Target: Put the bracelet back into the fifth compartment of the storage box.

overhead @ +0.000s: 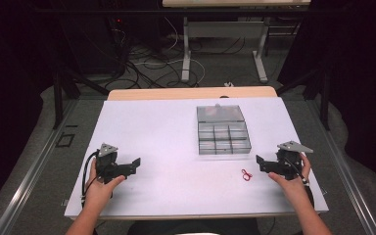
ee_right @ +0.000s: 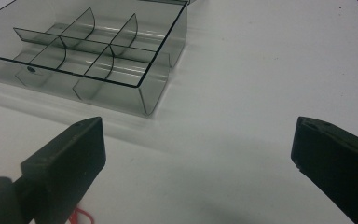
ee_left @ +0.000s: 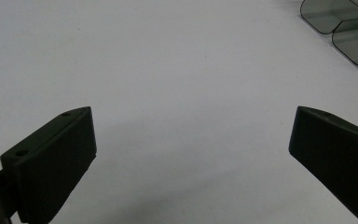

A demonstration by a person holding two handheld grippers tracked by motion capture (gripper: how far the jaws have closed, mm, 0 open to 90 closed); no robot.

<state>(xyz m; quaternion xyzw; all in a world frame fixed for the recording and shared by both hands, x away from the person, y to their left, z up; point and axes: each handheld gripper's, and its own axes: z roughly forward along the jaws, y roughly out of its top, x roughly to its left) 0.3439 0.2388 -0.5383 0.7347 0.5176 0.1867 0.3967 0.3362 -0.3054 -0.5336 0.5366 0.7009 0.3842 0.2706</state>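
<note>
Both jaws spread wide, empty: left hand-held gripper [overhead: 136, 162] and right hand-held gripper [overhead: 258, 160]. Small red rubber loop [overhead: 246, 174] on white worktop [overhead: 152, 132], near clear compartmented plastic box [overhead: 223, 137]. Thin, flat; likely to slip from pinch.

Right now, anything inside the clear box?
The box looks empty: bare compartments in the high view and the right gripper view. The far section under its open lid is too hazy to check.

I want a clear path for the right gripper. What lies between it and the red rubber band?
Nothing: in the high view, bare white table separates the right gripper from the red rubber band, which lies just beside its open jaws.
</note>
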